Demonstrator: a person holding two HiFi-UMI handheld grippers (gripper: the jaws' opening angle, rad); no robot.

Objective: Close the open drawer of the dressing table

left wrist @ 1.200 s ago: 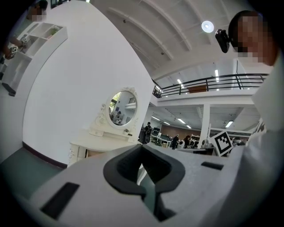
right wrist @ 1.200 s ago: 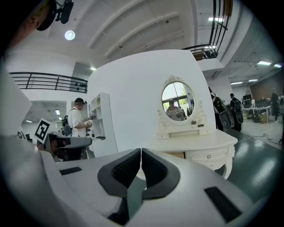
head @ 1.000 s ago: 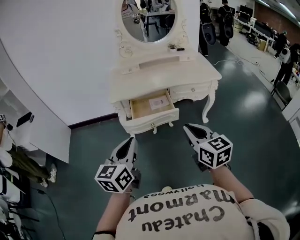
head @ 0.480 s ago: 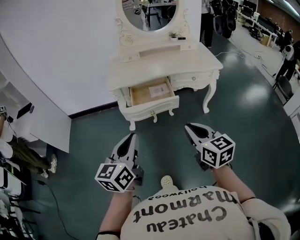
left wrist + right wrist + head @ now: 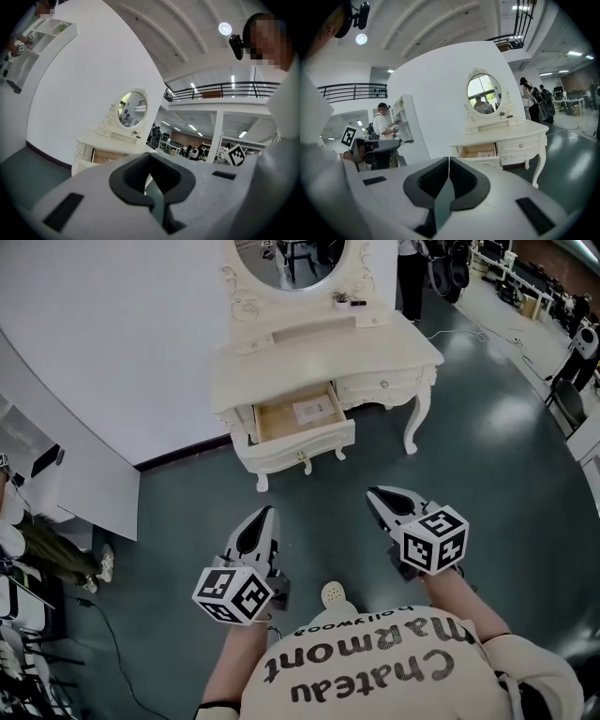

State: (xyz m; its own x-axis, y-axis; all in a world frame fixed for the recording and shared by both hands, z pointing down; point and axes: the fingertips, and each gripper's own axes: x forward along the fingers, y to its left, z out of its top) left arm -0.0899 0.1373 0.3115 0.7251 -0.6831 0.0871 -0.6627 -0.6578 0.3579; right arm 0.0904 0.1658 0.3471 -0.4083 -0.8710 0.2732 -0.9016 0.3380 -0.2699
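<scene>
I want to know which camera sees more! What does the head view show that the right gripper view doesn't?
Only the head view shows the person's printed shirt, seen from above. Only the right gripper view shows a round ceiling lamp and a black railing up high. Both show the white dressing table, its open drawer and the mirror.

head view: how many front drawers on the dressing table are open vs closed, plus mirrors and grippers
open drawer: 1
closed drawer: 1
mirror: 1
grippers: 2, left gripper and right gripper
total: 5
</scene>
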